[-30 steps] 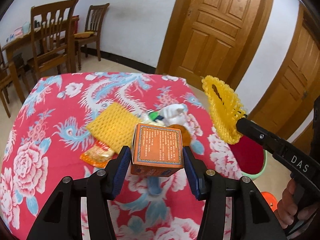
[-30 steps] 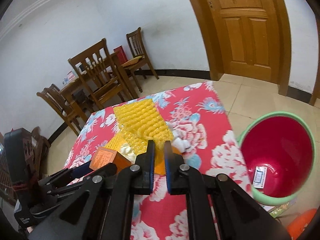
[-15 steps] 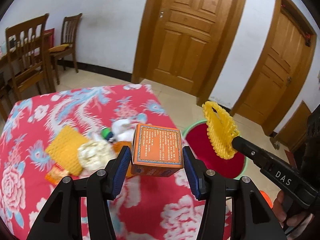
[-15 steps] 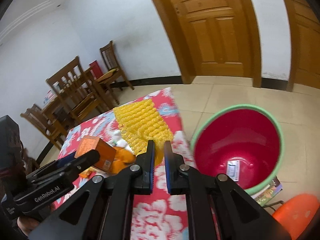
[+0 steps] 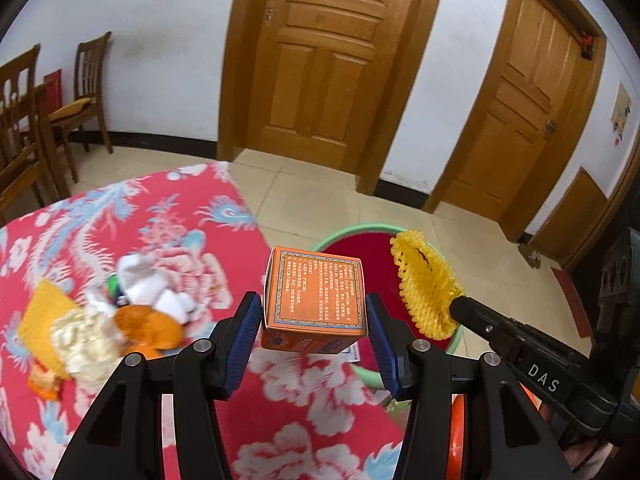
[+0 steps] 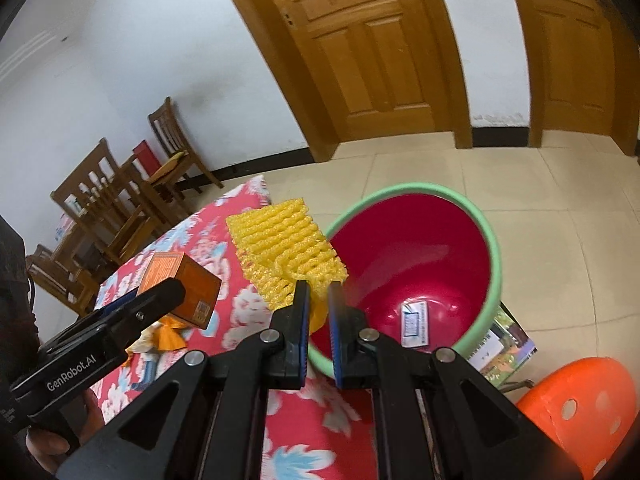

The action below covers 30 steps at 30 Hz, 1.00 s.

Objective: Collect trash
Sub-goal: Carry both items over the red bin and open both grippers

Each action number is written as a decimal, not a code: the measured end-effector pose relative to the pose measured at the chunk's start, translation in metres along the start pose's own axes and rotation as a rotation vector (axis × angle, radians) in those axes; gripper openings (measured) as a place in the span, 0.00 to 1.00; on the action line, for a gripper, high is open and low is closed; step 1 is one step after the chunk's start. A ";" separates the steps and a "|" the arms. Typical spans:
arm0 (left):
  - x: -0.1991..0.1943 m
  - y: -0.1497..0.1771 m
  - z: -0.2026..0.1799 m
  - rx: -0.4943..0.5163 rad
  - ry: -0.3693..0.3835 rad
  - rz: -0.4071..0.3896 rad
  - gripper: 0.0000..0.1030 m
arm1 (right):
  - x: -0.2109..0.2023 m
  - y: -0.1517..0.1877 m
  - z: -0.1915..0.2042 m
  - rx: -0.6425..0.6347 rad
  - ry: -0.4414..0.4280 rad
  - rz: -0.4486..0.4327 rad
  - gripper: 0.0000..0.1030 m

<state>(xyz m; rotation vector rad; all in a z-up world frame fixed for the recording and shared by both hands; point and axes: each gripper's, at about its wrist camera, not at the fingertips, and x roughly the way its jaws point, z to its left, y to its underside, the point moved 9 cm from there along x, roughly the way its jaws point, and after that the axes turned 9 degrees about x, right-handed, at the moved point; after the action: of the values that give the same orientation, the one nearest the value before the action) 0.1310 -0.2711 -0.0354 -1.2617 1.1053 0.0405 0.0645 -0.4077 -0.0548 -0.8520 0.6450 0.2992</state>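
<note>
Hand-held grippers point(image 5: 314, 320) point(image 6: 318, 300) angle downward, gripping box point(image 5: 316, 290), foam net point(image 6: 286, 240).

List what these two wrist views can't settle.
- Trash pile, left wrist view: motion-blurred; items indistinct.
- Label in the red bin, right wrist view: print too small.
- Orange box, left wrist view: text illegible.
- Yellow foam net: lower end hidden between right hand-held gripper fingers.
</note>
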 end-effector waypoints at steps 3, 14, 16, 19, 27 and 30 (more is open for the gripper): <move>0.015 -0.001 -0.011 0.014 0.018 0.013 0.53 | 0.005 -0.002 -0.016 0.021 0.023 0.005 0.11; 0.070 0.001 -0.036 0.036 0.064 0.085 0.54 | 0.026 -0.001 -0.060 0.076 0.096 0.039 0.15; 0.075 0.001 -0.038 0.042 0.069 0.091 0.55 | 0.028 0.000 -0.065 0.081 0.104 0.045 0.16; 0.081 0.001 -0.040 0.049 0.067 0.101 0.56 | 0.031 0.001 -0.074 0.093 0.112 0.052 0.16; 0.080 -0.001 -0.039 0.048 0.056 0.099 0.64 | 0.034 -0.003 -0.080 0.117 0.100 0.054 0.34; 0.077 -0.002 -0.036 0.037 0.056 0.095 0.64 | 0.033 -0.004 -0.079 0.113 0.101 0.049 0.34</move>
<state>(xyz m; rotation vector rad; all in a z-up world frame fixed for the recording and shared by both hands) 0.1490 -0.3398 -0.0826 -1.1827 1.2083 0.0563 0.0596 -0.4713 -0.1115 -0.7467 0.7707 0.2626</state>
